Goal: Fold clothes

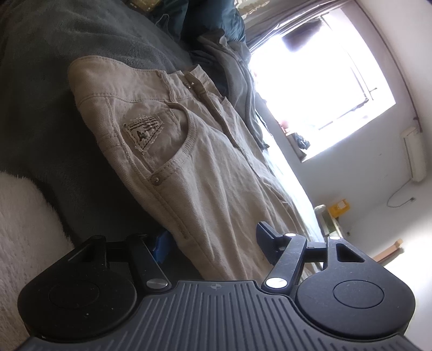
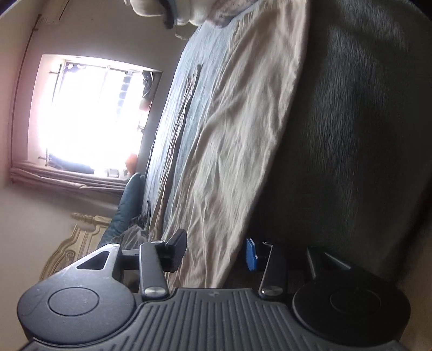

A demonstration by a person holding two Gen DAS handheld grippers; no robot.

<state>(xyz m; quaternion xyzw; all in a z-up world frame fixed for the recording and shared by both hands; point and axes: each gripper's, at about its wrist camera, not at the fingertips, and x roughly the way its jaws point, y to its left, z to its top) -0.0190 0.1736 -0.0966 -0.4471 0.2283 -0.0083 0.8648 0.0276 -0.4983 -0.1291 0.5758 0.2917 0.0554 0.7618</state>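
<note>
Beige trousers [image 1: 189,162] lie flat on a dark grey blanket [image 1: 40,108], waistband and a stitched pocket patch [image 1: 143,132] at the far end. My left gripper [image 1: 213,245] straddles their near side edge. Its blue-padded finger [image 1: 160,247] sits on the blanket side and the other finger [image 1: 266,243] over the cloth. The jaws stand wide and do not pinch the cloth. In the right wrist view a trouser leg [image 2: 229,135] runs away from my right gripper [image 2: 214,253]. That gripper is open, with the fabric edge between its fingers and a thin gap at the blue pad [image 2: 251,257].
Both views are rolled sideways. A grey hooded garment [image 1: 237,81] and a teal pillow [image 1: 210,21] lie past the waistband. A white fluffy cover [image 1: 24,229] borders the blanket. A bright window [image 2: 89,113] and an ornate headboard [image 2: 81,237] stand beyond the bed.
</note>
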